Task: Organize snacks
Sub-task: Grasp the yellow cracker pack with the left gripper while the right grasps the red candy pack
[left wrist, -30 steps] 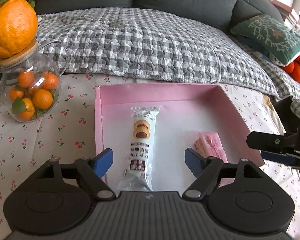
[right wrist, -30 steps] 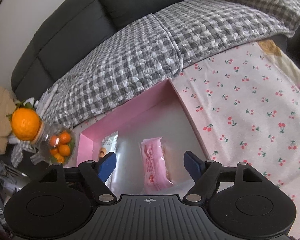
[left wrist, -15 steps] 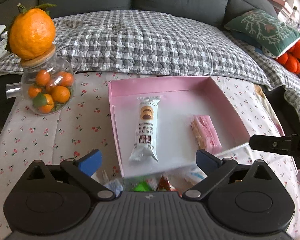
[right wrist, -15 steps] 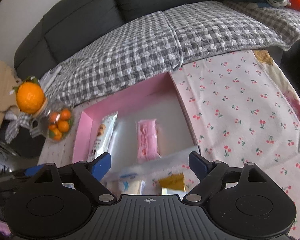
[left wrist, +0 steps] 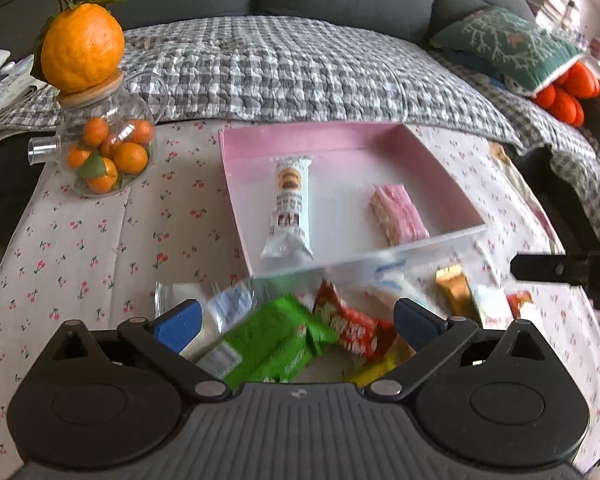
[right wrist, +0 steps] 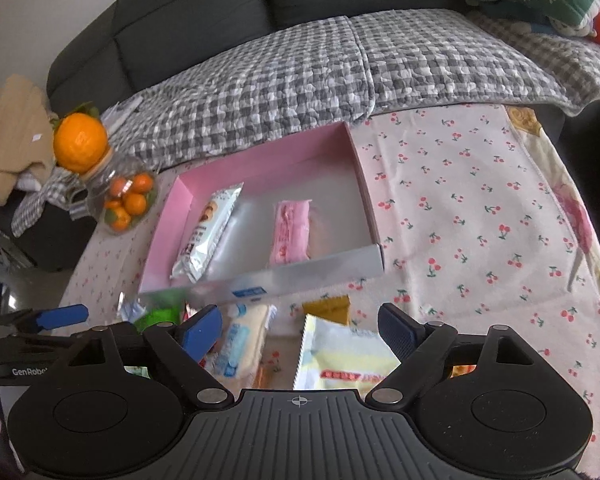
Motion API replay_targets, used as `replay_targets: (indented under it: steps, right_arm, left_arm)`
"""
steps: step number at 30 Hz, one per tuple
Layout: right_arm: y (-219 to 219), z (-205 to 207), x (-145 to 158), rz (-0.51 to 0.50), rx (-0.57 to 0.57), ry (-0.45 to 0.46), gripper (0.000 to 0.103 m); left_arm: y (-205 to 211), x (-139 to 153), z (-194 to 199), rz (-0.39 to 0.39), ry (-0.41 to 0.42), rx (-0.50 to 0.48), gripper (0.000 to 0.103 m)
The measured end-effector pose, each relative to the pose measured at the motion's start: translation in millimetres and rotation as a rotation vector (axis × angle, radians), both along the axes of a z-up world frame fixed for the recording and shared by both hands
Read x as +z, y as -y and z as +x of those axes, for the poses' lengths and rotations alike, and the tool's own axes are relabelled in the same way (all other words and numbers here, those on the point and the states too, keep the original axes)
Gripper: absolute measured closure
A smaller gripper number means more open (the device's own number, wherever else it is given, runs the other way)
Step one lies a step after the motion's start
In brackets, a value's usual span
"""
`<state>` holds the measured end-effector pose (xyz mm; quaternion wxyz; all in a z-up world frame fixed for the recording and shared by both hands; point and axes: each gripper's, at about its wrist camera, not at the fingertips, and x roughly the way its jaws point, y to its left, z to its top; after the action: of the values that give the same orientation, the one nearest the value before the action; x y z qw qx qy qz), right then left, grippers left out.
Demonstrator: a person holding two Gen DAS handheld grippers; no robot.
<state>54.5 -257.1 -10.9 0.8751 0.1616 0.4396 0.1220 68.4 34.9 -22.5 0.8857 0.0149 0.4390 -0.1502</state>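
A pink box (left wrist: 340,136) (right wrist: 260,160) lies on the cherry-print cloth. Inside it are a white biscuit pack (left wrist: 290,208) (right wrist: 206,232) and a pink wafer pack (left wrist: 400,216) (right wrist: 290,230). Loose snacks are heaped in front of the box: a green pack (left wrist: 276,344), a red pack (left wrist: 348,324), a gold pack (left wrist: 454,288) (right wrist: 328,308), a pale yellow pack (right wrist: 340,356) and a white-blue pack (right wrist: 240,344). My left gripper (left wrist: 298,320) hangs open over the green and red packs. My right gripper (right wrist: 300,326) hangs open over the yellow pack. Neither holds anything.
A glass jar of small oranges (left wrist: 104,152) (right wrist: 126,200) with a large orange (left wrist: 82,48) on its lid stands left of the box. A grey checked quilt (left wrist: 300,68) covers the sofa behind. A green cushion (left wrist: 508,44) lies at the right.
Both grippers have drawn back from the box and opened wider. The two packs stay in the box, and the heap of loose snacks has come into view below.
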Motion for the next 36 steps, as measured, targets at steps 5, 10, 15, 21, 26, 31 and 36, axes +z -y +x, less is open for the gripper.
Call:
replay_targets:
  steps: [5,10,15,21,26,31,36]
  right_arm:
    - [-4,-17,-1,-0.04,0.05,0.004,0.015]
    - [-9,-33,-10,-0.081,0.109,-0.009,0.015]
    - [-11,-48,-17,-0.124,0.169,0.014,0.015]
    - [-12,-60,-25,-0.174,0.229,0.049,0.015]
    - [-15,-67,-36,-0.218,0.292,0.071,0.015]
    - [-19,-69,-45,-0.251,0.317,0.072,0.015]
    - [-22,-69,-51,-0.276,0.329,0.08,0.015]
  left_arm:
    - [1,-7,-17,0.005,-0.038,-0.011,0.001]
    - [10,-16,-30,0.002,-0.061,-0.024,0.001]
    - [21,-29,-41,-0.009,-0.071,-0.034,0.001]
    - [33,-42,-48,-0.016,-0.087,-0.061,0.003]
    - [37,-46,-49,-0.043,-0.089,-0.062,0.009]
    - [42,-52,-51,-0.05,-0.096,-0.066,0.017]
    - [42,-55,-53,-0.06,-0.103,-0.074,0.024]
